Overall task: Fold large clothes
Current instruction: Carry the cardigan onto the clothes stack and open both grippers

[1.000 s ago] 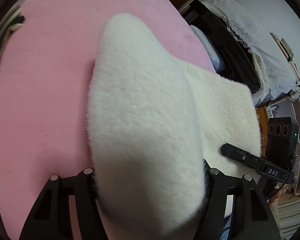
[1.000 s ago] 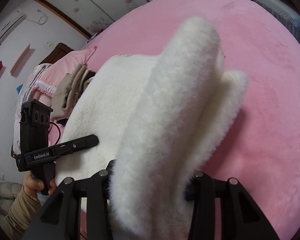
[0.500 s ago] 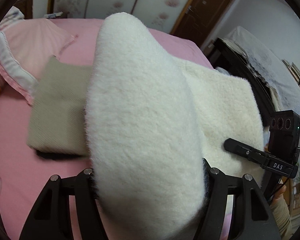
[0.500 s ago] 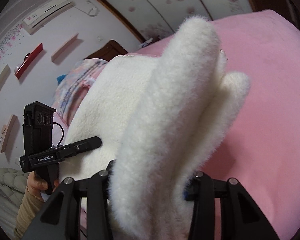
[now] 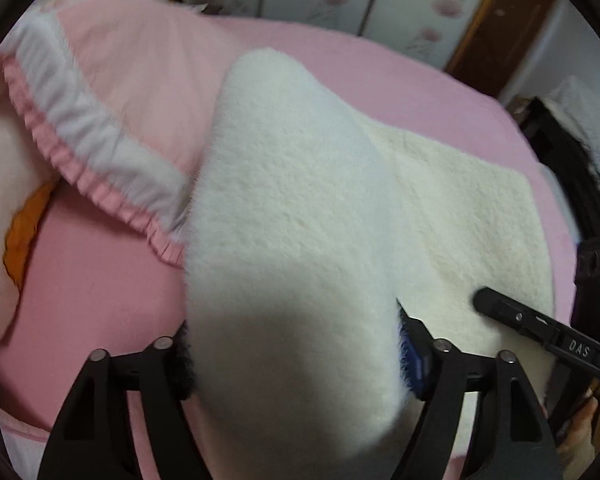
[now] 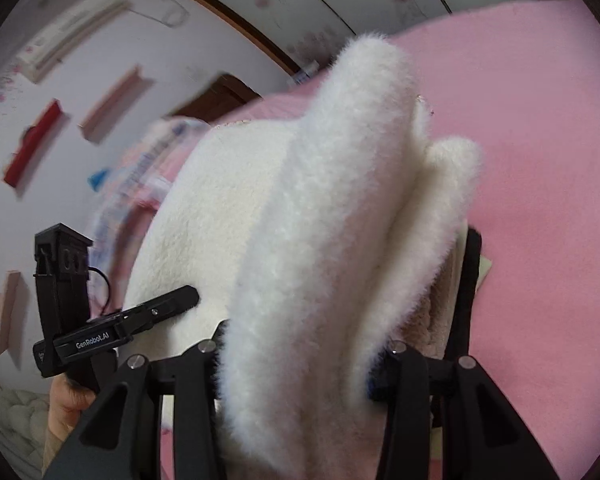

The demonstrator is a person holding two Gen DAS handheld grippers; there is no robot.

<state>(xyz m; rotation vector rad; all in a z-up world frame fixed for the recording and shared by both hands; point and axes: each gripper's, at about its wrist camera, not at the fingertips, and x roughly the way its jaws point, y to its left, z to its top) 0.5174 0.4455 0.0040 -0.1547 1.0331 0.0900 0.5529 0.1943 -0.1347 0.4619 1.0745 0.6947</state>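
Observation:
A thick white fleece garment (image 5: 292, 208) hangs folded between both grippers above the pink bed (image 5: 92, 280). My left gripper (image 5: 296, 360) is shut on one thick end of it, and the fleece bulges up over the fingers. My right gripper (image 6: 300, 364) is shut on the other end (image 6: 332, 208), where folded layers stick up. Each gripper shows in the other's view: the right one (image 5: 540, 324) at the lower right of the left wrist view, the left one (image 6: 112, 328) at the lower left of the right wrist view.
A pink pillow (image 5: 112, 92) with a frilled white edge lies at the left. A beige item under a dark strip (image 6: 468, 280) lies on the bed beneath the fleece. Dark furniture (image 5: 572, 184) stands at the right. Wall shelves (image 6: 40, 140) and an air conditioner (image 6: 68, 28) are behind.
Both grippers have swung with the fleece toward the head of the bed. The pillow and wall have come into view, and the folded beige garment has slid out of the left view.

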